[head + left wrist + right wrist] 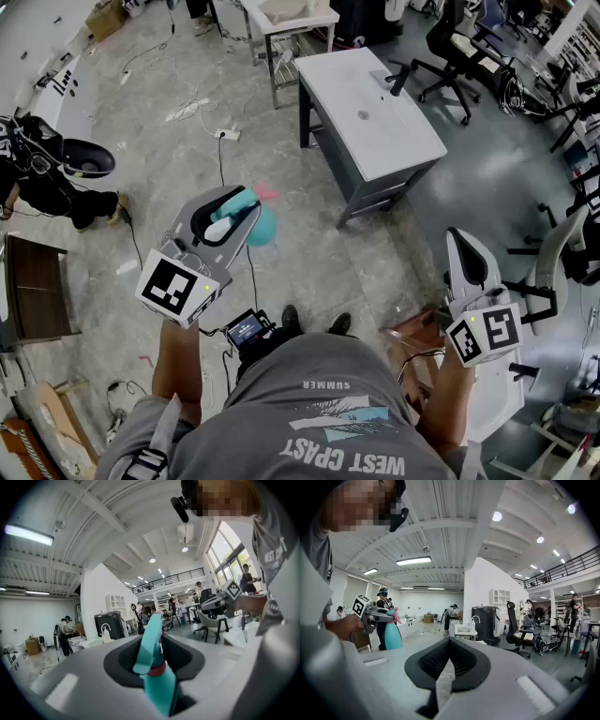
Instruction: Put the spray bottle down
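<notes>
- The left gripper's (234, 211) fingers (79, 667) are clenched on the spray bottle (157, 677), gripping it at the narrow neck just under the trigger lever
- The right gripper's (466, 251) fingers (525, 677) are drawn together with nothing between them; it plays no part in the hold
- The spray bottle (262, 225) is a teal plastic one with a pink nozzle (266, 192). It hangs in mid-air from the left gripper, with its rounded body below the fingers and the head above them
- Seen from the right gripper view, the bottle (392, 637) hangs roughly upright, base down
- Handling, as a judgement:
  - the neck is the stiff part and the right place to hold, since the trigger head sits above the fingers as a stop against slipping down
  - the body walls are likely thin and would give under a squeeze, and the smooth plastic is probably slippery
  - how full it is cannot be told, so its weight is uncertain
- Beneath it lies bare floor (187, 150); the grey desk (375, 112) stands well apart, ahead and to the right
- It should settle best on its wide base, lowered squarely before the fingers release
</notes>
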The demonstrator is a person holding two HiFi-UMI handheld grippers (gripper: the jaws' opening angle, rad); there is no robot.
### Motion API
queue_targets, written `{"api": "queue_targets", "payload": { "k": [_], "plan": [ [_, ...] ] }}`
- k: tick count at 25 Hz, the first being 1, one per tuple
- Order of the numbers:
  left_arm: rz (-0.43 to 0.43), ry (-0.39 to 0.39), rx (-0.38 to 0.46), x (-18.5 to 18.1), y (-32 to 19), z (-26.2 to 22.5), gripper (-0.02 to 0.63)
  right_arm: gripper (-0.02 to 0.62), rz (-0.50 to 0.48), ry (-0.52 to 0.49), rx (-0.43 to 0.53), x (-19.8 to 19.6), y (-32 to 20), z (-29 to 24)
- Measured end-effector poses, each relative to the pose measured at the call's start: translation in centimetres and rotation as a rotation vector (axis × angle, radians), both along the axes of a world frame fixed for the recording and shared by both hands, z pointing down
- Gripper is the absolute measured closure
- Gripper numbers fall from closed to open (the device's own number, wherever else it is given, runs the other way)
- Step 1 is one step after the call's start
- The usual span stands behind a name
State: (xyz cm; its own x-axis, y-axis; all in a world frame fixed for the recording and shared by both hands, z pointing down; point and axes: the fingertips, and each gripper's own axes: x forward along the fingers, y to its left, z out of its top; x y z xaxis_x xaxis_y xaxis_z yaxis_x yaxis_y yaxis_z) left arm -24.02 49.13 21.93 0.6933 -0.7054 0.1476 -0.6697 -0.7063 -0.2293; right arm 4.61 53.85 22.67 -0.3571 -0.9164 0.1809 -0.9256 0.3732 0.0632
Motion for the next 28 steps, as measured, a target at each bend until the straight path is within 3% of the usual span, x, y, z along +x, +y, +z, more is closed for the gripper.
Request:
{"api": "queue_targets", "payload": {
  "k": [16,28],
  "plan": [
    [0.057,0.018,-0.012,-2.3,-3.0,0.6,0.502,0.595,0.045,0.013,-0.005,-2.6,-2.3,0.2],
    [0.095,0.037,0.003,-5.3,-5.0,0.5,0.503,0.594,0.093,-0.033,0.025,-5.6,-4.4,-0.3]
  ]
}}
